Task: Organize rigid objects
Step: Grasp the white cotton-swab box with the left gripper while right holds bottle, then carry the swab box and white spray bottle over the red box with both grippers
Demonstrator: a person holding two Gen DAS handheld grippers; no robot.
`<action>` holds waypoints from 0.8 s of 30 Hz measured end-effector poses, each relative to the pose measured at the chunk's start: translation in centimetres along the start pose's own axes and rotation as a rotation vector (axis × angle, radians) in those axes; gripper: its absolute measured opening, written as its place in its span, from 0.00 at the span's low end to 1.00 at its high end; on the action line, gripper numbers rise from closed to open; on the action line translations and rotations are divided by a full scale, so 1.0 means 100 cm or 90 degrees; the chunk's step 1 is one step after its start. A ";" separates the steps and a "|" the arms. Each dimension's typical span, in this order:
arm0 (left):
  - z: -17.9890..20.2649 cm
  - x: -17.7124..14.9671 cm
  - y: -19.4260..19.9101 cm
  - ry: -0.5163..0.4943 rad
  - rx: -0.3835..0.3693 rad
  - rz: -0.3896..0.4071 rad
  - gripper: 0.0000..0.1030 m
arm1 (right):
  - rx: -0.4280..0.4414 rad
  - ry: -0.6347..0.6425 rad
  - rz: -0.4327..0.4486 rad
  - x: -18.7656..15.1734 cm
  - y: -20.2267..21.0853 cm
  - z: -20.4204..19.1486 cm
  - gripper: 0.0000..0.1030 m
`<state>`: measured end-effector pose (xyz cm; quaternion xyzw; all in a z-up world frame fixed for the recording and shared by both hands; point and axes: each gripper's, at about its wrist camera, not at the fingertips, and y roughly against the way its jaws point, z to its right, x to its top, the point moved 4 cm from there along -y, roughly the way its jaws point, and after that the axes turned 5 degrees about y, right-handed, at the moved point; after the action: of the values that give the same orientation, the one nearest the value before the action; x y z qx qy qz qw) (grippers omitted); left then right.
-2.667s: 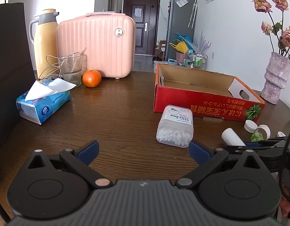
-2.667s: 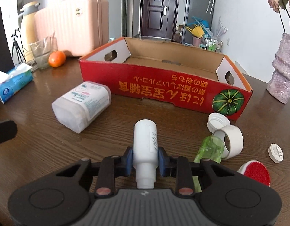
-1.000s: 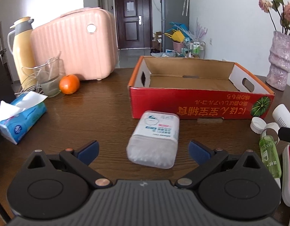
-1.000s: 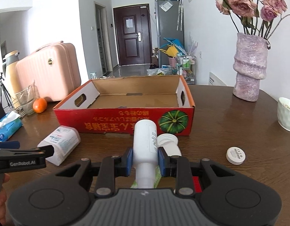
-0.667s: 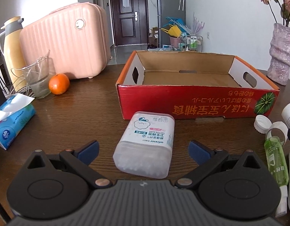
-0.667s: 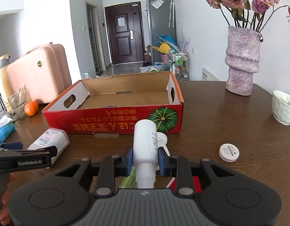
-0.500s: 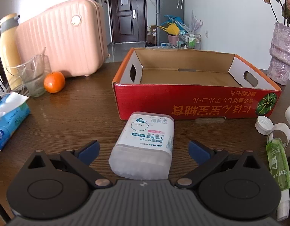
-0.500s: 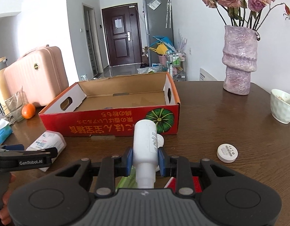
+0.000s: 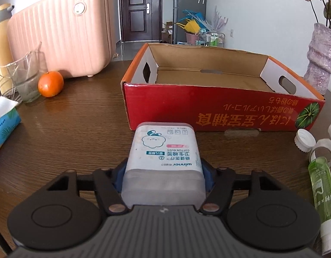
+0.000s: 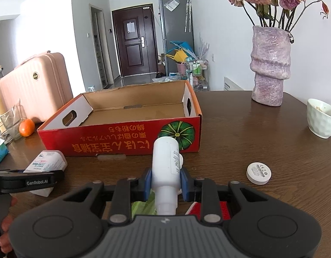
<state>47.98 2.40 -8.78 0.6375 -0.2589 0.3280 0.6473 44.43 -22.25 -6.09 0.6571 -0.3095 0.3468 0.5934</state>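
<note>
Closing on the cotton bud box (image 9: pixel 164 161), the left hand-held gripper (image 9: pixel 164 177) has its blue pads (image 9: pixel 208 176) right at the box's two long sides; the box lies flat on the dark wooden surface (image 9: pixel 79 124) between the jaws, label up, its far end pointing at 12 o'clock toward the red cardboard tray (image 9: pixel 225 111). Whether the pads press it yet I cannot tell, though they sit flush against it.

The right hand-held gripper (image 10: pixel 165 181) is clamped narrow on a white plastic bottle (image 10: pixel 166 161), which points away at 12 o'clock, its neck toward the camera and its base near the tray's pumpkin print (image 10: pixel 178 131). Beneath that gripper show a green spray bottle (image 10: pixel 144 206) and something red (image 10: pixel 223 209), mostly hidden.

In the left wrist view, at 3 o'clock of the cotton bud box, lie a white cap (image 9: pixel 306 140), a roll of white tape (image 9: pixel 322 153) and the green spray bottle (image 9: pixel 321 191). At 10 o'clock stand an orange (image 9: pixel 51 83), a glass (image 9: pixel 25 79) and a pink suitcase (image 9: pixel 62 40) (a blue tissue pack (image 9: pixel 4 129) sits at 9 o'clock).

In the right wrist view a small white disc (image 10: pixel 258 173) rests at 3 o'clock, a purple vase (image 10: pixel 270 64) at 1 o'clock, a pale bowl (image 10: pixel 321 118) beside it. The tray holds nothing visible.
</note>
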 end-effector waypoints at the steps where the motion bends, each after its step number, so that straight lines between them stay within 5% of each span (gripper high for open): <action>1: 0.001 0.000 0.002 -0.004 -0.001 0.005 0.64 | -0.001 0.000 0.001 0.000 0.000 0.000 0.26; 24: 0.017 0.007 0.072 -0.005 -0.019 0.121 0.64 | 0.014 0.005 0.022 0.003 0.007 -0.003 0.26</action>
<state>43.18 0.56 -3.45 0.6013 -0.3260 0.3816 0.6217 43.98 -21.98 -5.43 0.6566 -0.3148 0.3634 0.5812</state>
